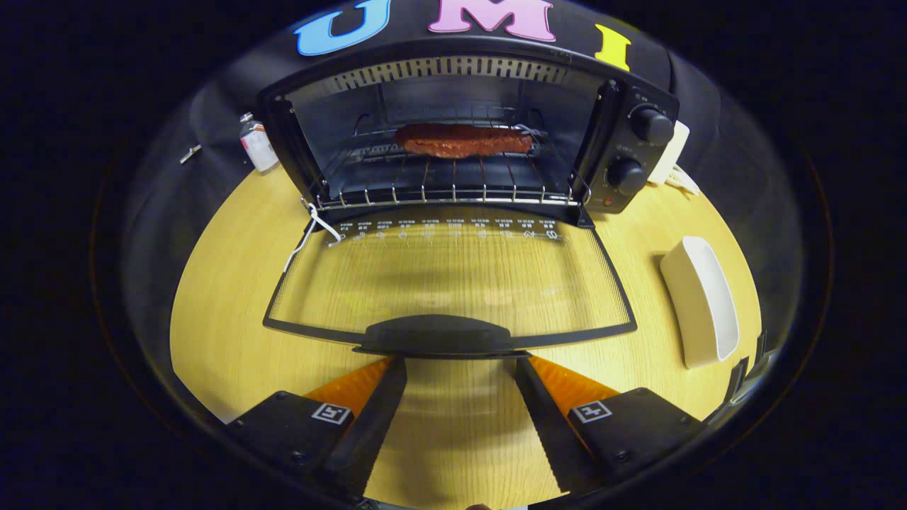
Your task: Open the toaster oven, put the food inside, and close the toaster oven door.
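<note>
A black toaster oven [623, 142] stands on the wooden table, straight ahead of me. Its glass door [453, 276] is folded down flat toward me, with the black handle [434, 334] at its near edge. A reddish-brown slab of food [464, 139] lies on the wire rack [453, 185] inside the oven. My gripper [460, 365] is open, its two black fingers spread wide just short of the door handle, one tip toward each end of it. Nothing sits between the fingers.
A white oblong dish [701, 301] lies on the table right of the door. A small bottle [257, 144] stands left of the oven. A white cord [312, 230] hangs at the door's left hinge. Two knobs [652, 127] sit on the oven's right panel.
</note>
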### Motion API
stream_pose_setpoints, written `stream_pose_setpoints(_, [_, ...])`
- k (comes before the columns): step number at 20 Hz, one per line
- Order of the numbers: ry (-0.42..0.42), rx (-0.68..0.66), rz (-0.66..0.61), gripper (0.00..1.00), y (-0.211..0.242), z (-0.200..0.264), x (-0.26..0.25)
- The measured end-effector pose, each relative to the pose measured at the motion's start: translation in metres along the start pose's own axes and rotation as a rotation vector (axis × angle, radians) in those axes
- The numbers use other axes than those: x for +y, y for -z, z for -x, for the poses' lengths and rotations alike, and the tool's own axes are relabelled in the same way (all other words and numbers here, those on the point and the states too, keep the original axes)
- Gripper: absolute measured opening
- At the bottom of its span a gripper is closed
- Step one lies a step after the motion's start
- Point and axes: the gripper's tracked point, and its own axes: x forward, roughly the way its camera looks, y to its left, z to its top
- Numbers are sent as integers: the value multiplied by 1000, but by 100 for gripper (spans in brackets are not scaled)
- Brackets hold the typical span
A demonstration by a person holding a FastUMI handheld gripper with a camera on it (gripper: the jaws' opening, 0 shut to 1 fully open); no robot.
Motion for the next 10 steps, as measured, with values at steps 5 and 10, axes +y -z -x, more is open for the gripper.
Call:
stream_pose_setpoints(5, [-30,-107,6,97,-23,34,2])
stream_pose_setpoints(10, [-74,-222,23,99,-68,65,3])
